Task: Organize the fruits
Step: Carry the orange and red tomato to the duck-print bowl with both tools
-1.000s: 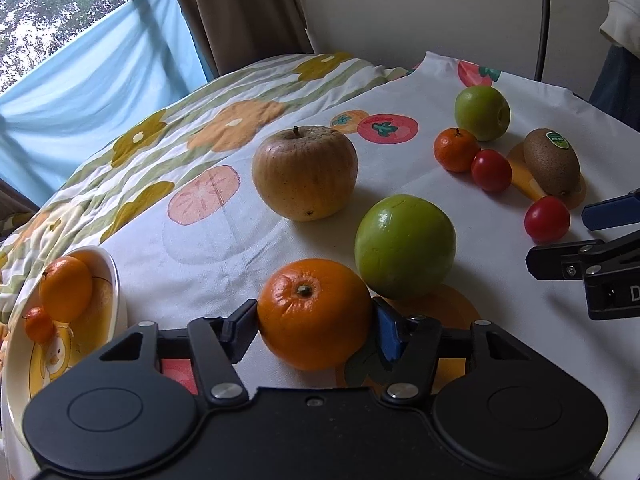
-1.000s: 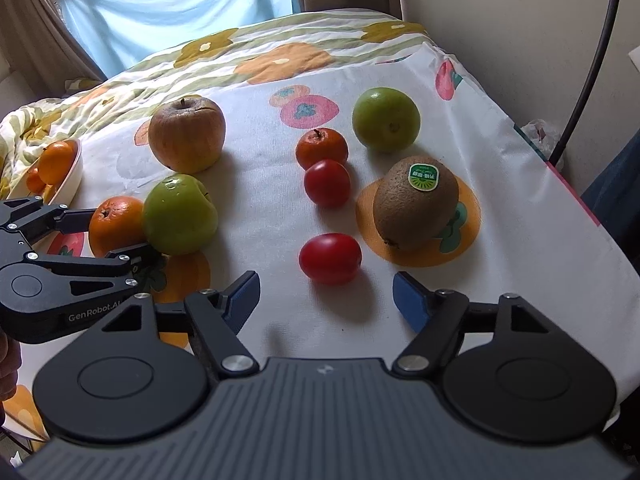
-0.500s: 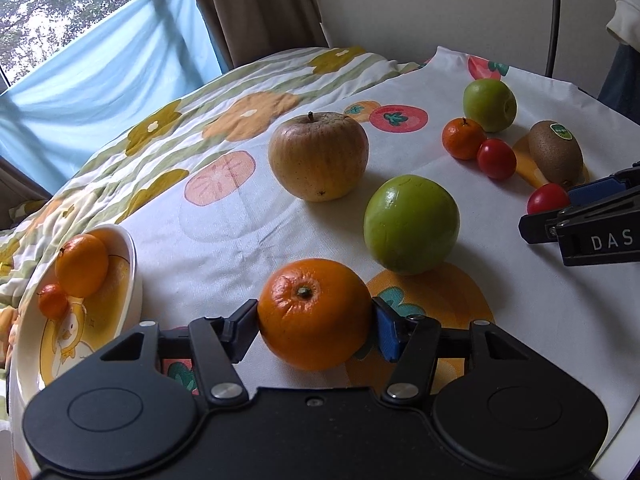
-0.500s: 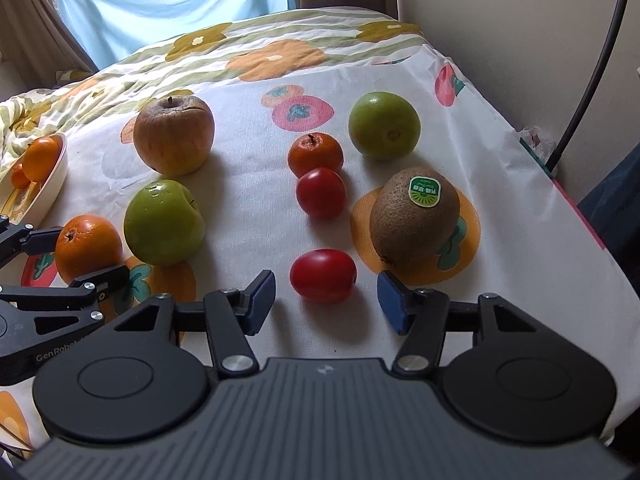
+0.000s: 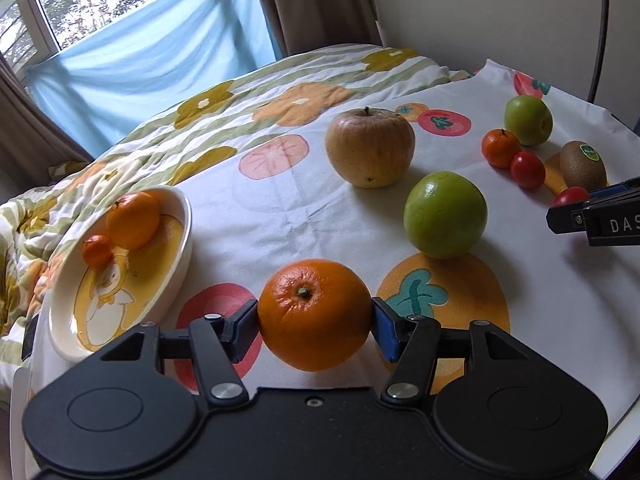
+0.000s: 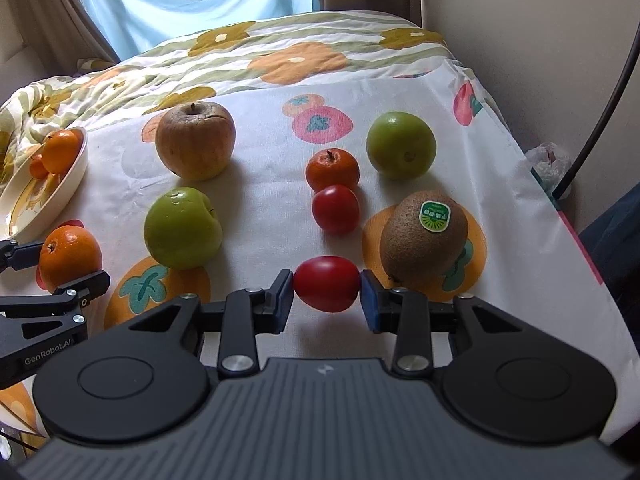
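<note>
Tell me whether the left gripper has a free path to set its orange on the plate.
Probably yes. The left gripper is shut on the orange, and only bare cloth lies between it and the plate. The plate's near half is unoccupied; its two oranges sit at the far side.

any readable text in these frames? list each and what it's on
"GenRobot.AI" on the side of the left gripper, seen from the right wrist view.
"DAS", cut off at the frame edge, on the side of the right gripper, seen from the left wrist view.
Green sticker on the kiwi: print too small to read.
</note>
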Demonstrator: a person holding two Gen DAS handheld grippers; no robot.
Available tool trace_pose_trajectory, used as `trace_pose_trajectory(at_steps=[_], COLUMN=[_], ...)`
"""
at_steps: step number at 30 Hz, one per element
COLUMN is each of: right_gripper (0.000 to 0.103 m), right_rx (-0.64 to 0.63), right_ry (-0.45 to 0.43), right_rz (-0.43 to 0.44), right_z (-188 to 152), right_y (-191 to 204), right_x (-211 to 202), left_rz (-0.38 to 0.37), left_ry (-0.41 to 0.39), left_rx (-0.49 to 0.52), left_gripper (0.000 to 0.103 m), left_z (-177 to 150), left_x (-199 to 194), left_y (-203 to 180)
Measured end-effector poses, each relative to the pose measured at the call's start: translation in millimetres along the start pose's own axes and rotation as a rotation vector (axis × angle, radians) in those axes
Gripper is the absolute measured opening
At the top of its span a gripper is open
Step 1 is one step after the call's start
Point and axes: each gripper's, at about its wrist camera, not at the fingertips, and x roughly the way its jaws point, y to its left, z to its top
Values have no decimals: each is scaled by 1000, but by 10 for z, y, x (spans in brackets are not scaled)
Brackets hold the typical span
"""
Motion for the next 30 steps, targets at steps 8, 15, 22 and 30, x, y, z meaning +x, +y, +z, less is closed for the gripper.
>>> trace_pose_trajectory(at_steps=[8, 15, 22, 30], right_gripper=[51, 51, 51, 51], right_rx=[-64, -150, -236, -334], right_ry=[-23, -49, -76, -91], right_rz=[54, 128, 209, 304], right_z=[124, 366, 617, 882], right_y=[79, 219, 468, 990], right_x=[-147, -362, -543, -613], left_rz=[69, 111, 201, 252], left_ry=[-4, 7, -13, -25], left_rx=[-95, -237, -307, -329], left_gripper=[63, 63, 63, 63], left_z=[-4, 40, 105, 186], left_x=[-290, -599, -894, -971], left_y=[101, 272, 472, 894])
